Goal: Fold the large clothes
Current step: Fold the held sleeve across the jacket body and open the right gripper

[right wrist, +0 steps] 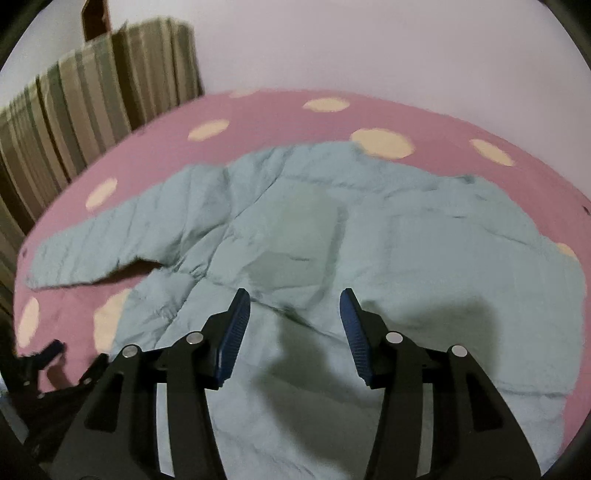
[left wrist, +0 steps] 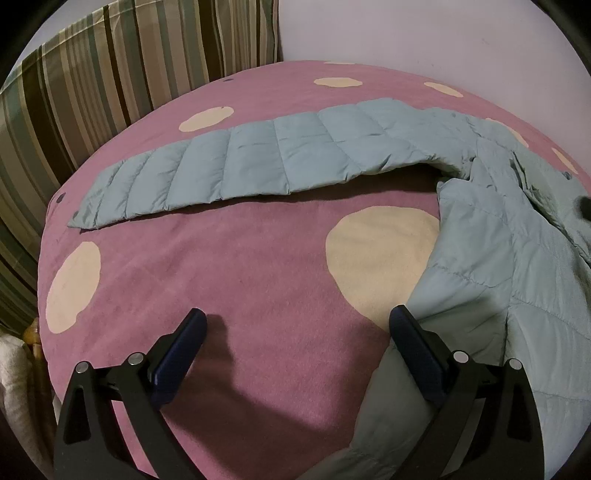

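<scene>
A pale blue quilted jacket (left wrist: 491, 266) lies spread on a pink bed cover with cream dots (left wrist: 221, 280). One sleeve (left wrist: 236, 170) stretches flat to the left. My left gripper (left wrist: 297, 325) is open and empty, low over the cover at the jacket's left edge; its right finger sits over the jacket hem. In the right wrist view the jacket body (right wrist: 332, 236) fills the middle, and my right gripper (right wrist: 294, 306) is open and empty just above it. The left gripper also shows in the right wrist view (right wrist: 51, 354) at the lower left.
A striped cushion or headboard (left wrist: 85, 92) stands at the back left, also in the right wrist view (right wrist: 88, 99). A plain white wall (left wrist: 424, 33) runs behind the bed. The bed edge drops off at the left, with a wooden piece (left wrist: 31, 339) beside it.
</scene>
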Demonstrator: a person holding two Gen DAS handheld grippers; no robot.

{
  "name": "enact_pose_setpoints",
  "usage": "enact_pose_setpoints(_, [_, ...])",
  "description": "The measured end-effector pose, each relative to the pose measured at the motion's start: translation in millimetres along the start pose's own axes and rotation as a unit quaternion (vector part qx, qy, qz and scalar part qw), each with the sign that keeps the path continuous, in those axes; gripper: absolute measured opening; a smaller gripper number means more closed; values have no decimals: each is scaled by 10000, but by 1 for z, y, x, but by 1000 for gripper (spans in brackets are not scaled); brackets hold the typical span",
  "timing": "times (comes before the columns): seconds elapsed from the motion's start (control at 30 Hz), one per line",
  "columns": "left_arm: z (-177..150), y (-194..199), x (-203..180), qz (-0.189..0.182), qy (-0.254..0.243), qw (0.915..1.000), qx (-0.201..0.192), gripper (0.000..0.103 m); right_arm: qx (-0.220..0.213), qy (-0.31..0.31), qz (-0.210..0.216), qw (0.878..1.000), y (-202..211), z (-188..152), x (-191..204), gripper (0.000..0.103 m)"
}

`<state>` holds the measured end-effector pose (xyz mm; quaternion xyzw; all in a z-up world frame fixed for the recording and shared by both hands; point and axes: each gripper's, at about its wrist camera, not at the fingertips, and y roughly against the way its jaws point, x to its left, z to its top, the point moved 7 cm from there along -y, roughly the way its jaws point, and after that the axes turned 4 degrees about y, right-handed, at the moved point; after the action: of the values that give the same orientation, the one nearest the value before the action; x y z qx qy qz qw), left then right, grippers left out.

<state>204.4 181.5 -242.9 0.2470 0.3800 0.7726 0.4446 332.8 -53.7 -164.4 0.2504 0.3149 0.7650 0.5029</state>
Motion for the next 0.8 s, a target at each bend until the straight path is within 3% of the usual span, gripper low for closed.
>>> enact_pose_setpoints(0.17, [0, 0, 0, 12, -4, 10000, -3, 98, -136, -657, -818, 9944, 34, -7, -90, 46])
enact_pose_setpoints(0.23, [0, 0, 0, 13, -5, 10000, 2, 98, -35, -1101, -1203, 9866, 39, -19, -137, 31])
enact_pose_setpoints(0.33, [0, 0, 0, 17, -6, 10000, 4, 98, 220, -1570, -1672, 9731, 33, -41, -190, 28])
enact_pose_setpoints(0.47, [-1, 0, -1, 61, -38, 10000, 0, 98, 773, -1816, -1728, 9650, 2, -81, -212, 28])
enact_pose_setpoints(0.53, [-1, 0, -2, 88, -58, 9999, 5, 98, 752, -1709, -1750, 9667, -6, -89, -211, 28])
enact_pose_setpoints(0.67, [-1, 0, -2, 95, -61, 9999, -10, 98, 514, -1743, -1750, 9676, 11, -67, -208, 29])
enact_pose_setpoints(0.8, [-1, 0, -2, 109, -69, 9999, -9, 99, 277, -1859, -1879, 9640, 15, -42, -231, 32])
